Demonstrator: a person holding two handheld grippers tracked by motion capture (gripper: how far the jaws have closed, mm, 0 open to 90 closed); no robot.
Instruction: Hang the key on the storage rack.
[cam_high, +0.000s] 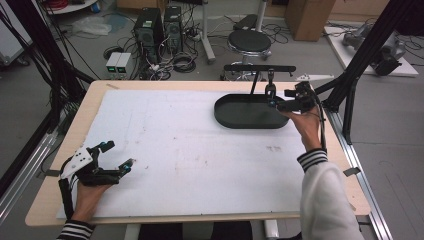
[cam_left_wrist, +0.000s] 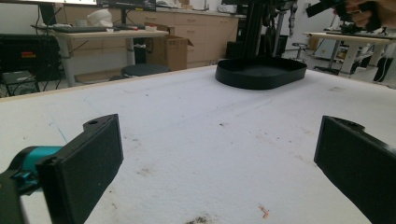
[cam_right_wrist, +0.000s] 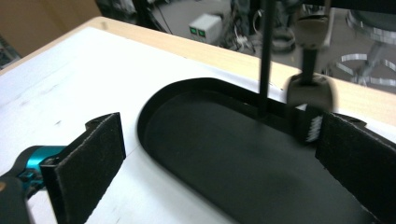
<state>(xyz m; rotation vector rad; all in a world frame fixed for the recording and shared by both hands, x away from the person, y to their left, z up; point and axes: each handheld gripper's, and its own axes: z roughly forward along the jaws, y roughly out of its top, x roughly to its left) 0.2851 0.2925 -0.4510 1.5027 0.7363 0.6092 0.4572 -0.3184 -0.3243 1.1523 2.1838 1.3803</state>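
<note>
A black oval tray (cam_high: 225, 118) lies at the table's far right; its rim (cam_right_wrist: 148, 108) curves under my right gripper. From the tray rises a thin black stand (cam_high: 259, 67) with a crossbar. A small dark-and-beige item (cam_high: 270, 90) hangs from that bar; blurred, it (cam_right_wrist: 308, 94) dangles just beside the right-hand jaw, apart from the pads. My right gripper (cam_high: 279, 99) hovers over the tray's right end, open, nothing clamped (cam_right_wrist: 219, 154). My left gripper (cam_high: 119, 154) rests near the front left of the white mat, open and empty (cam_left_wrist: 219, 163). The tray (cam_left_wrist: 259, 74) shows far ahead of it.
A white mat (cam_high: 190, 150) covers most of the wooden table (cam_high: 45, 210). Black frame posts (cam_high: 370, 45) stand at the right and left edges. A stool (cam_high: 249, 42), computer towers and cables sit on the floor beyond the far edge.
</note>
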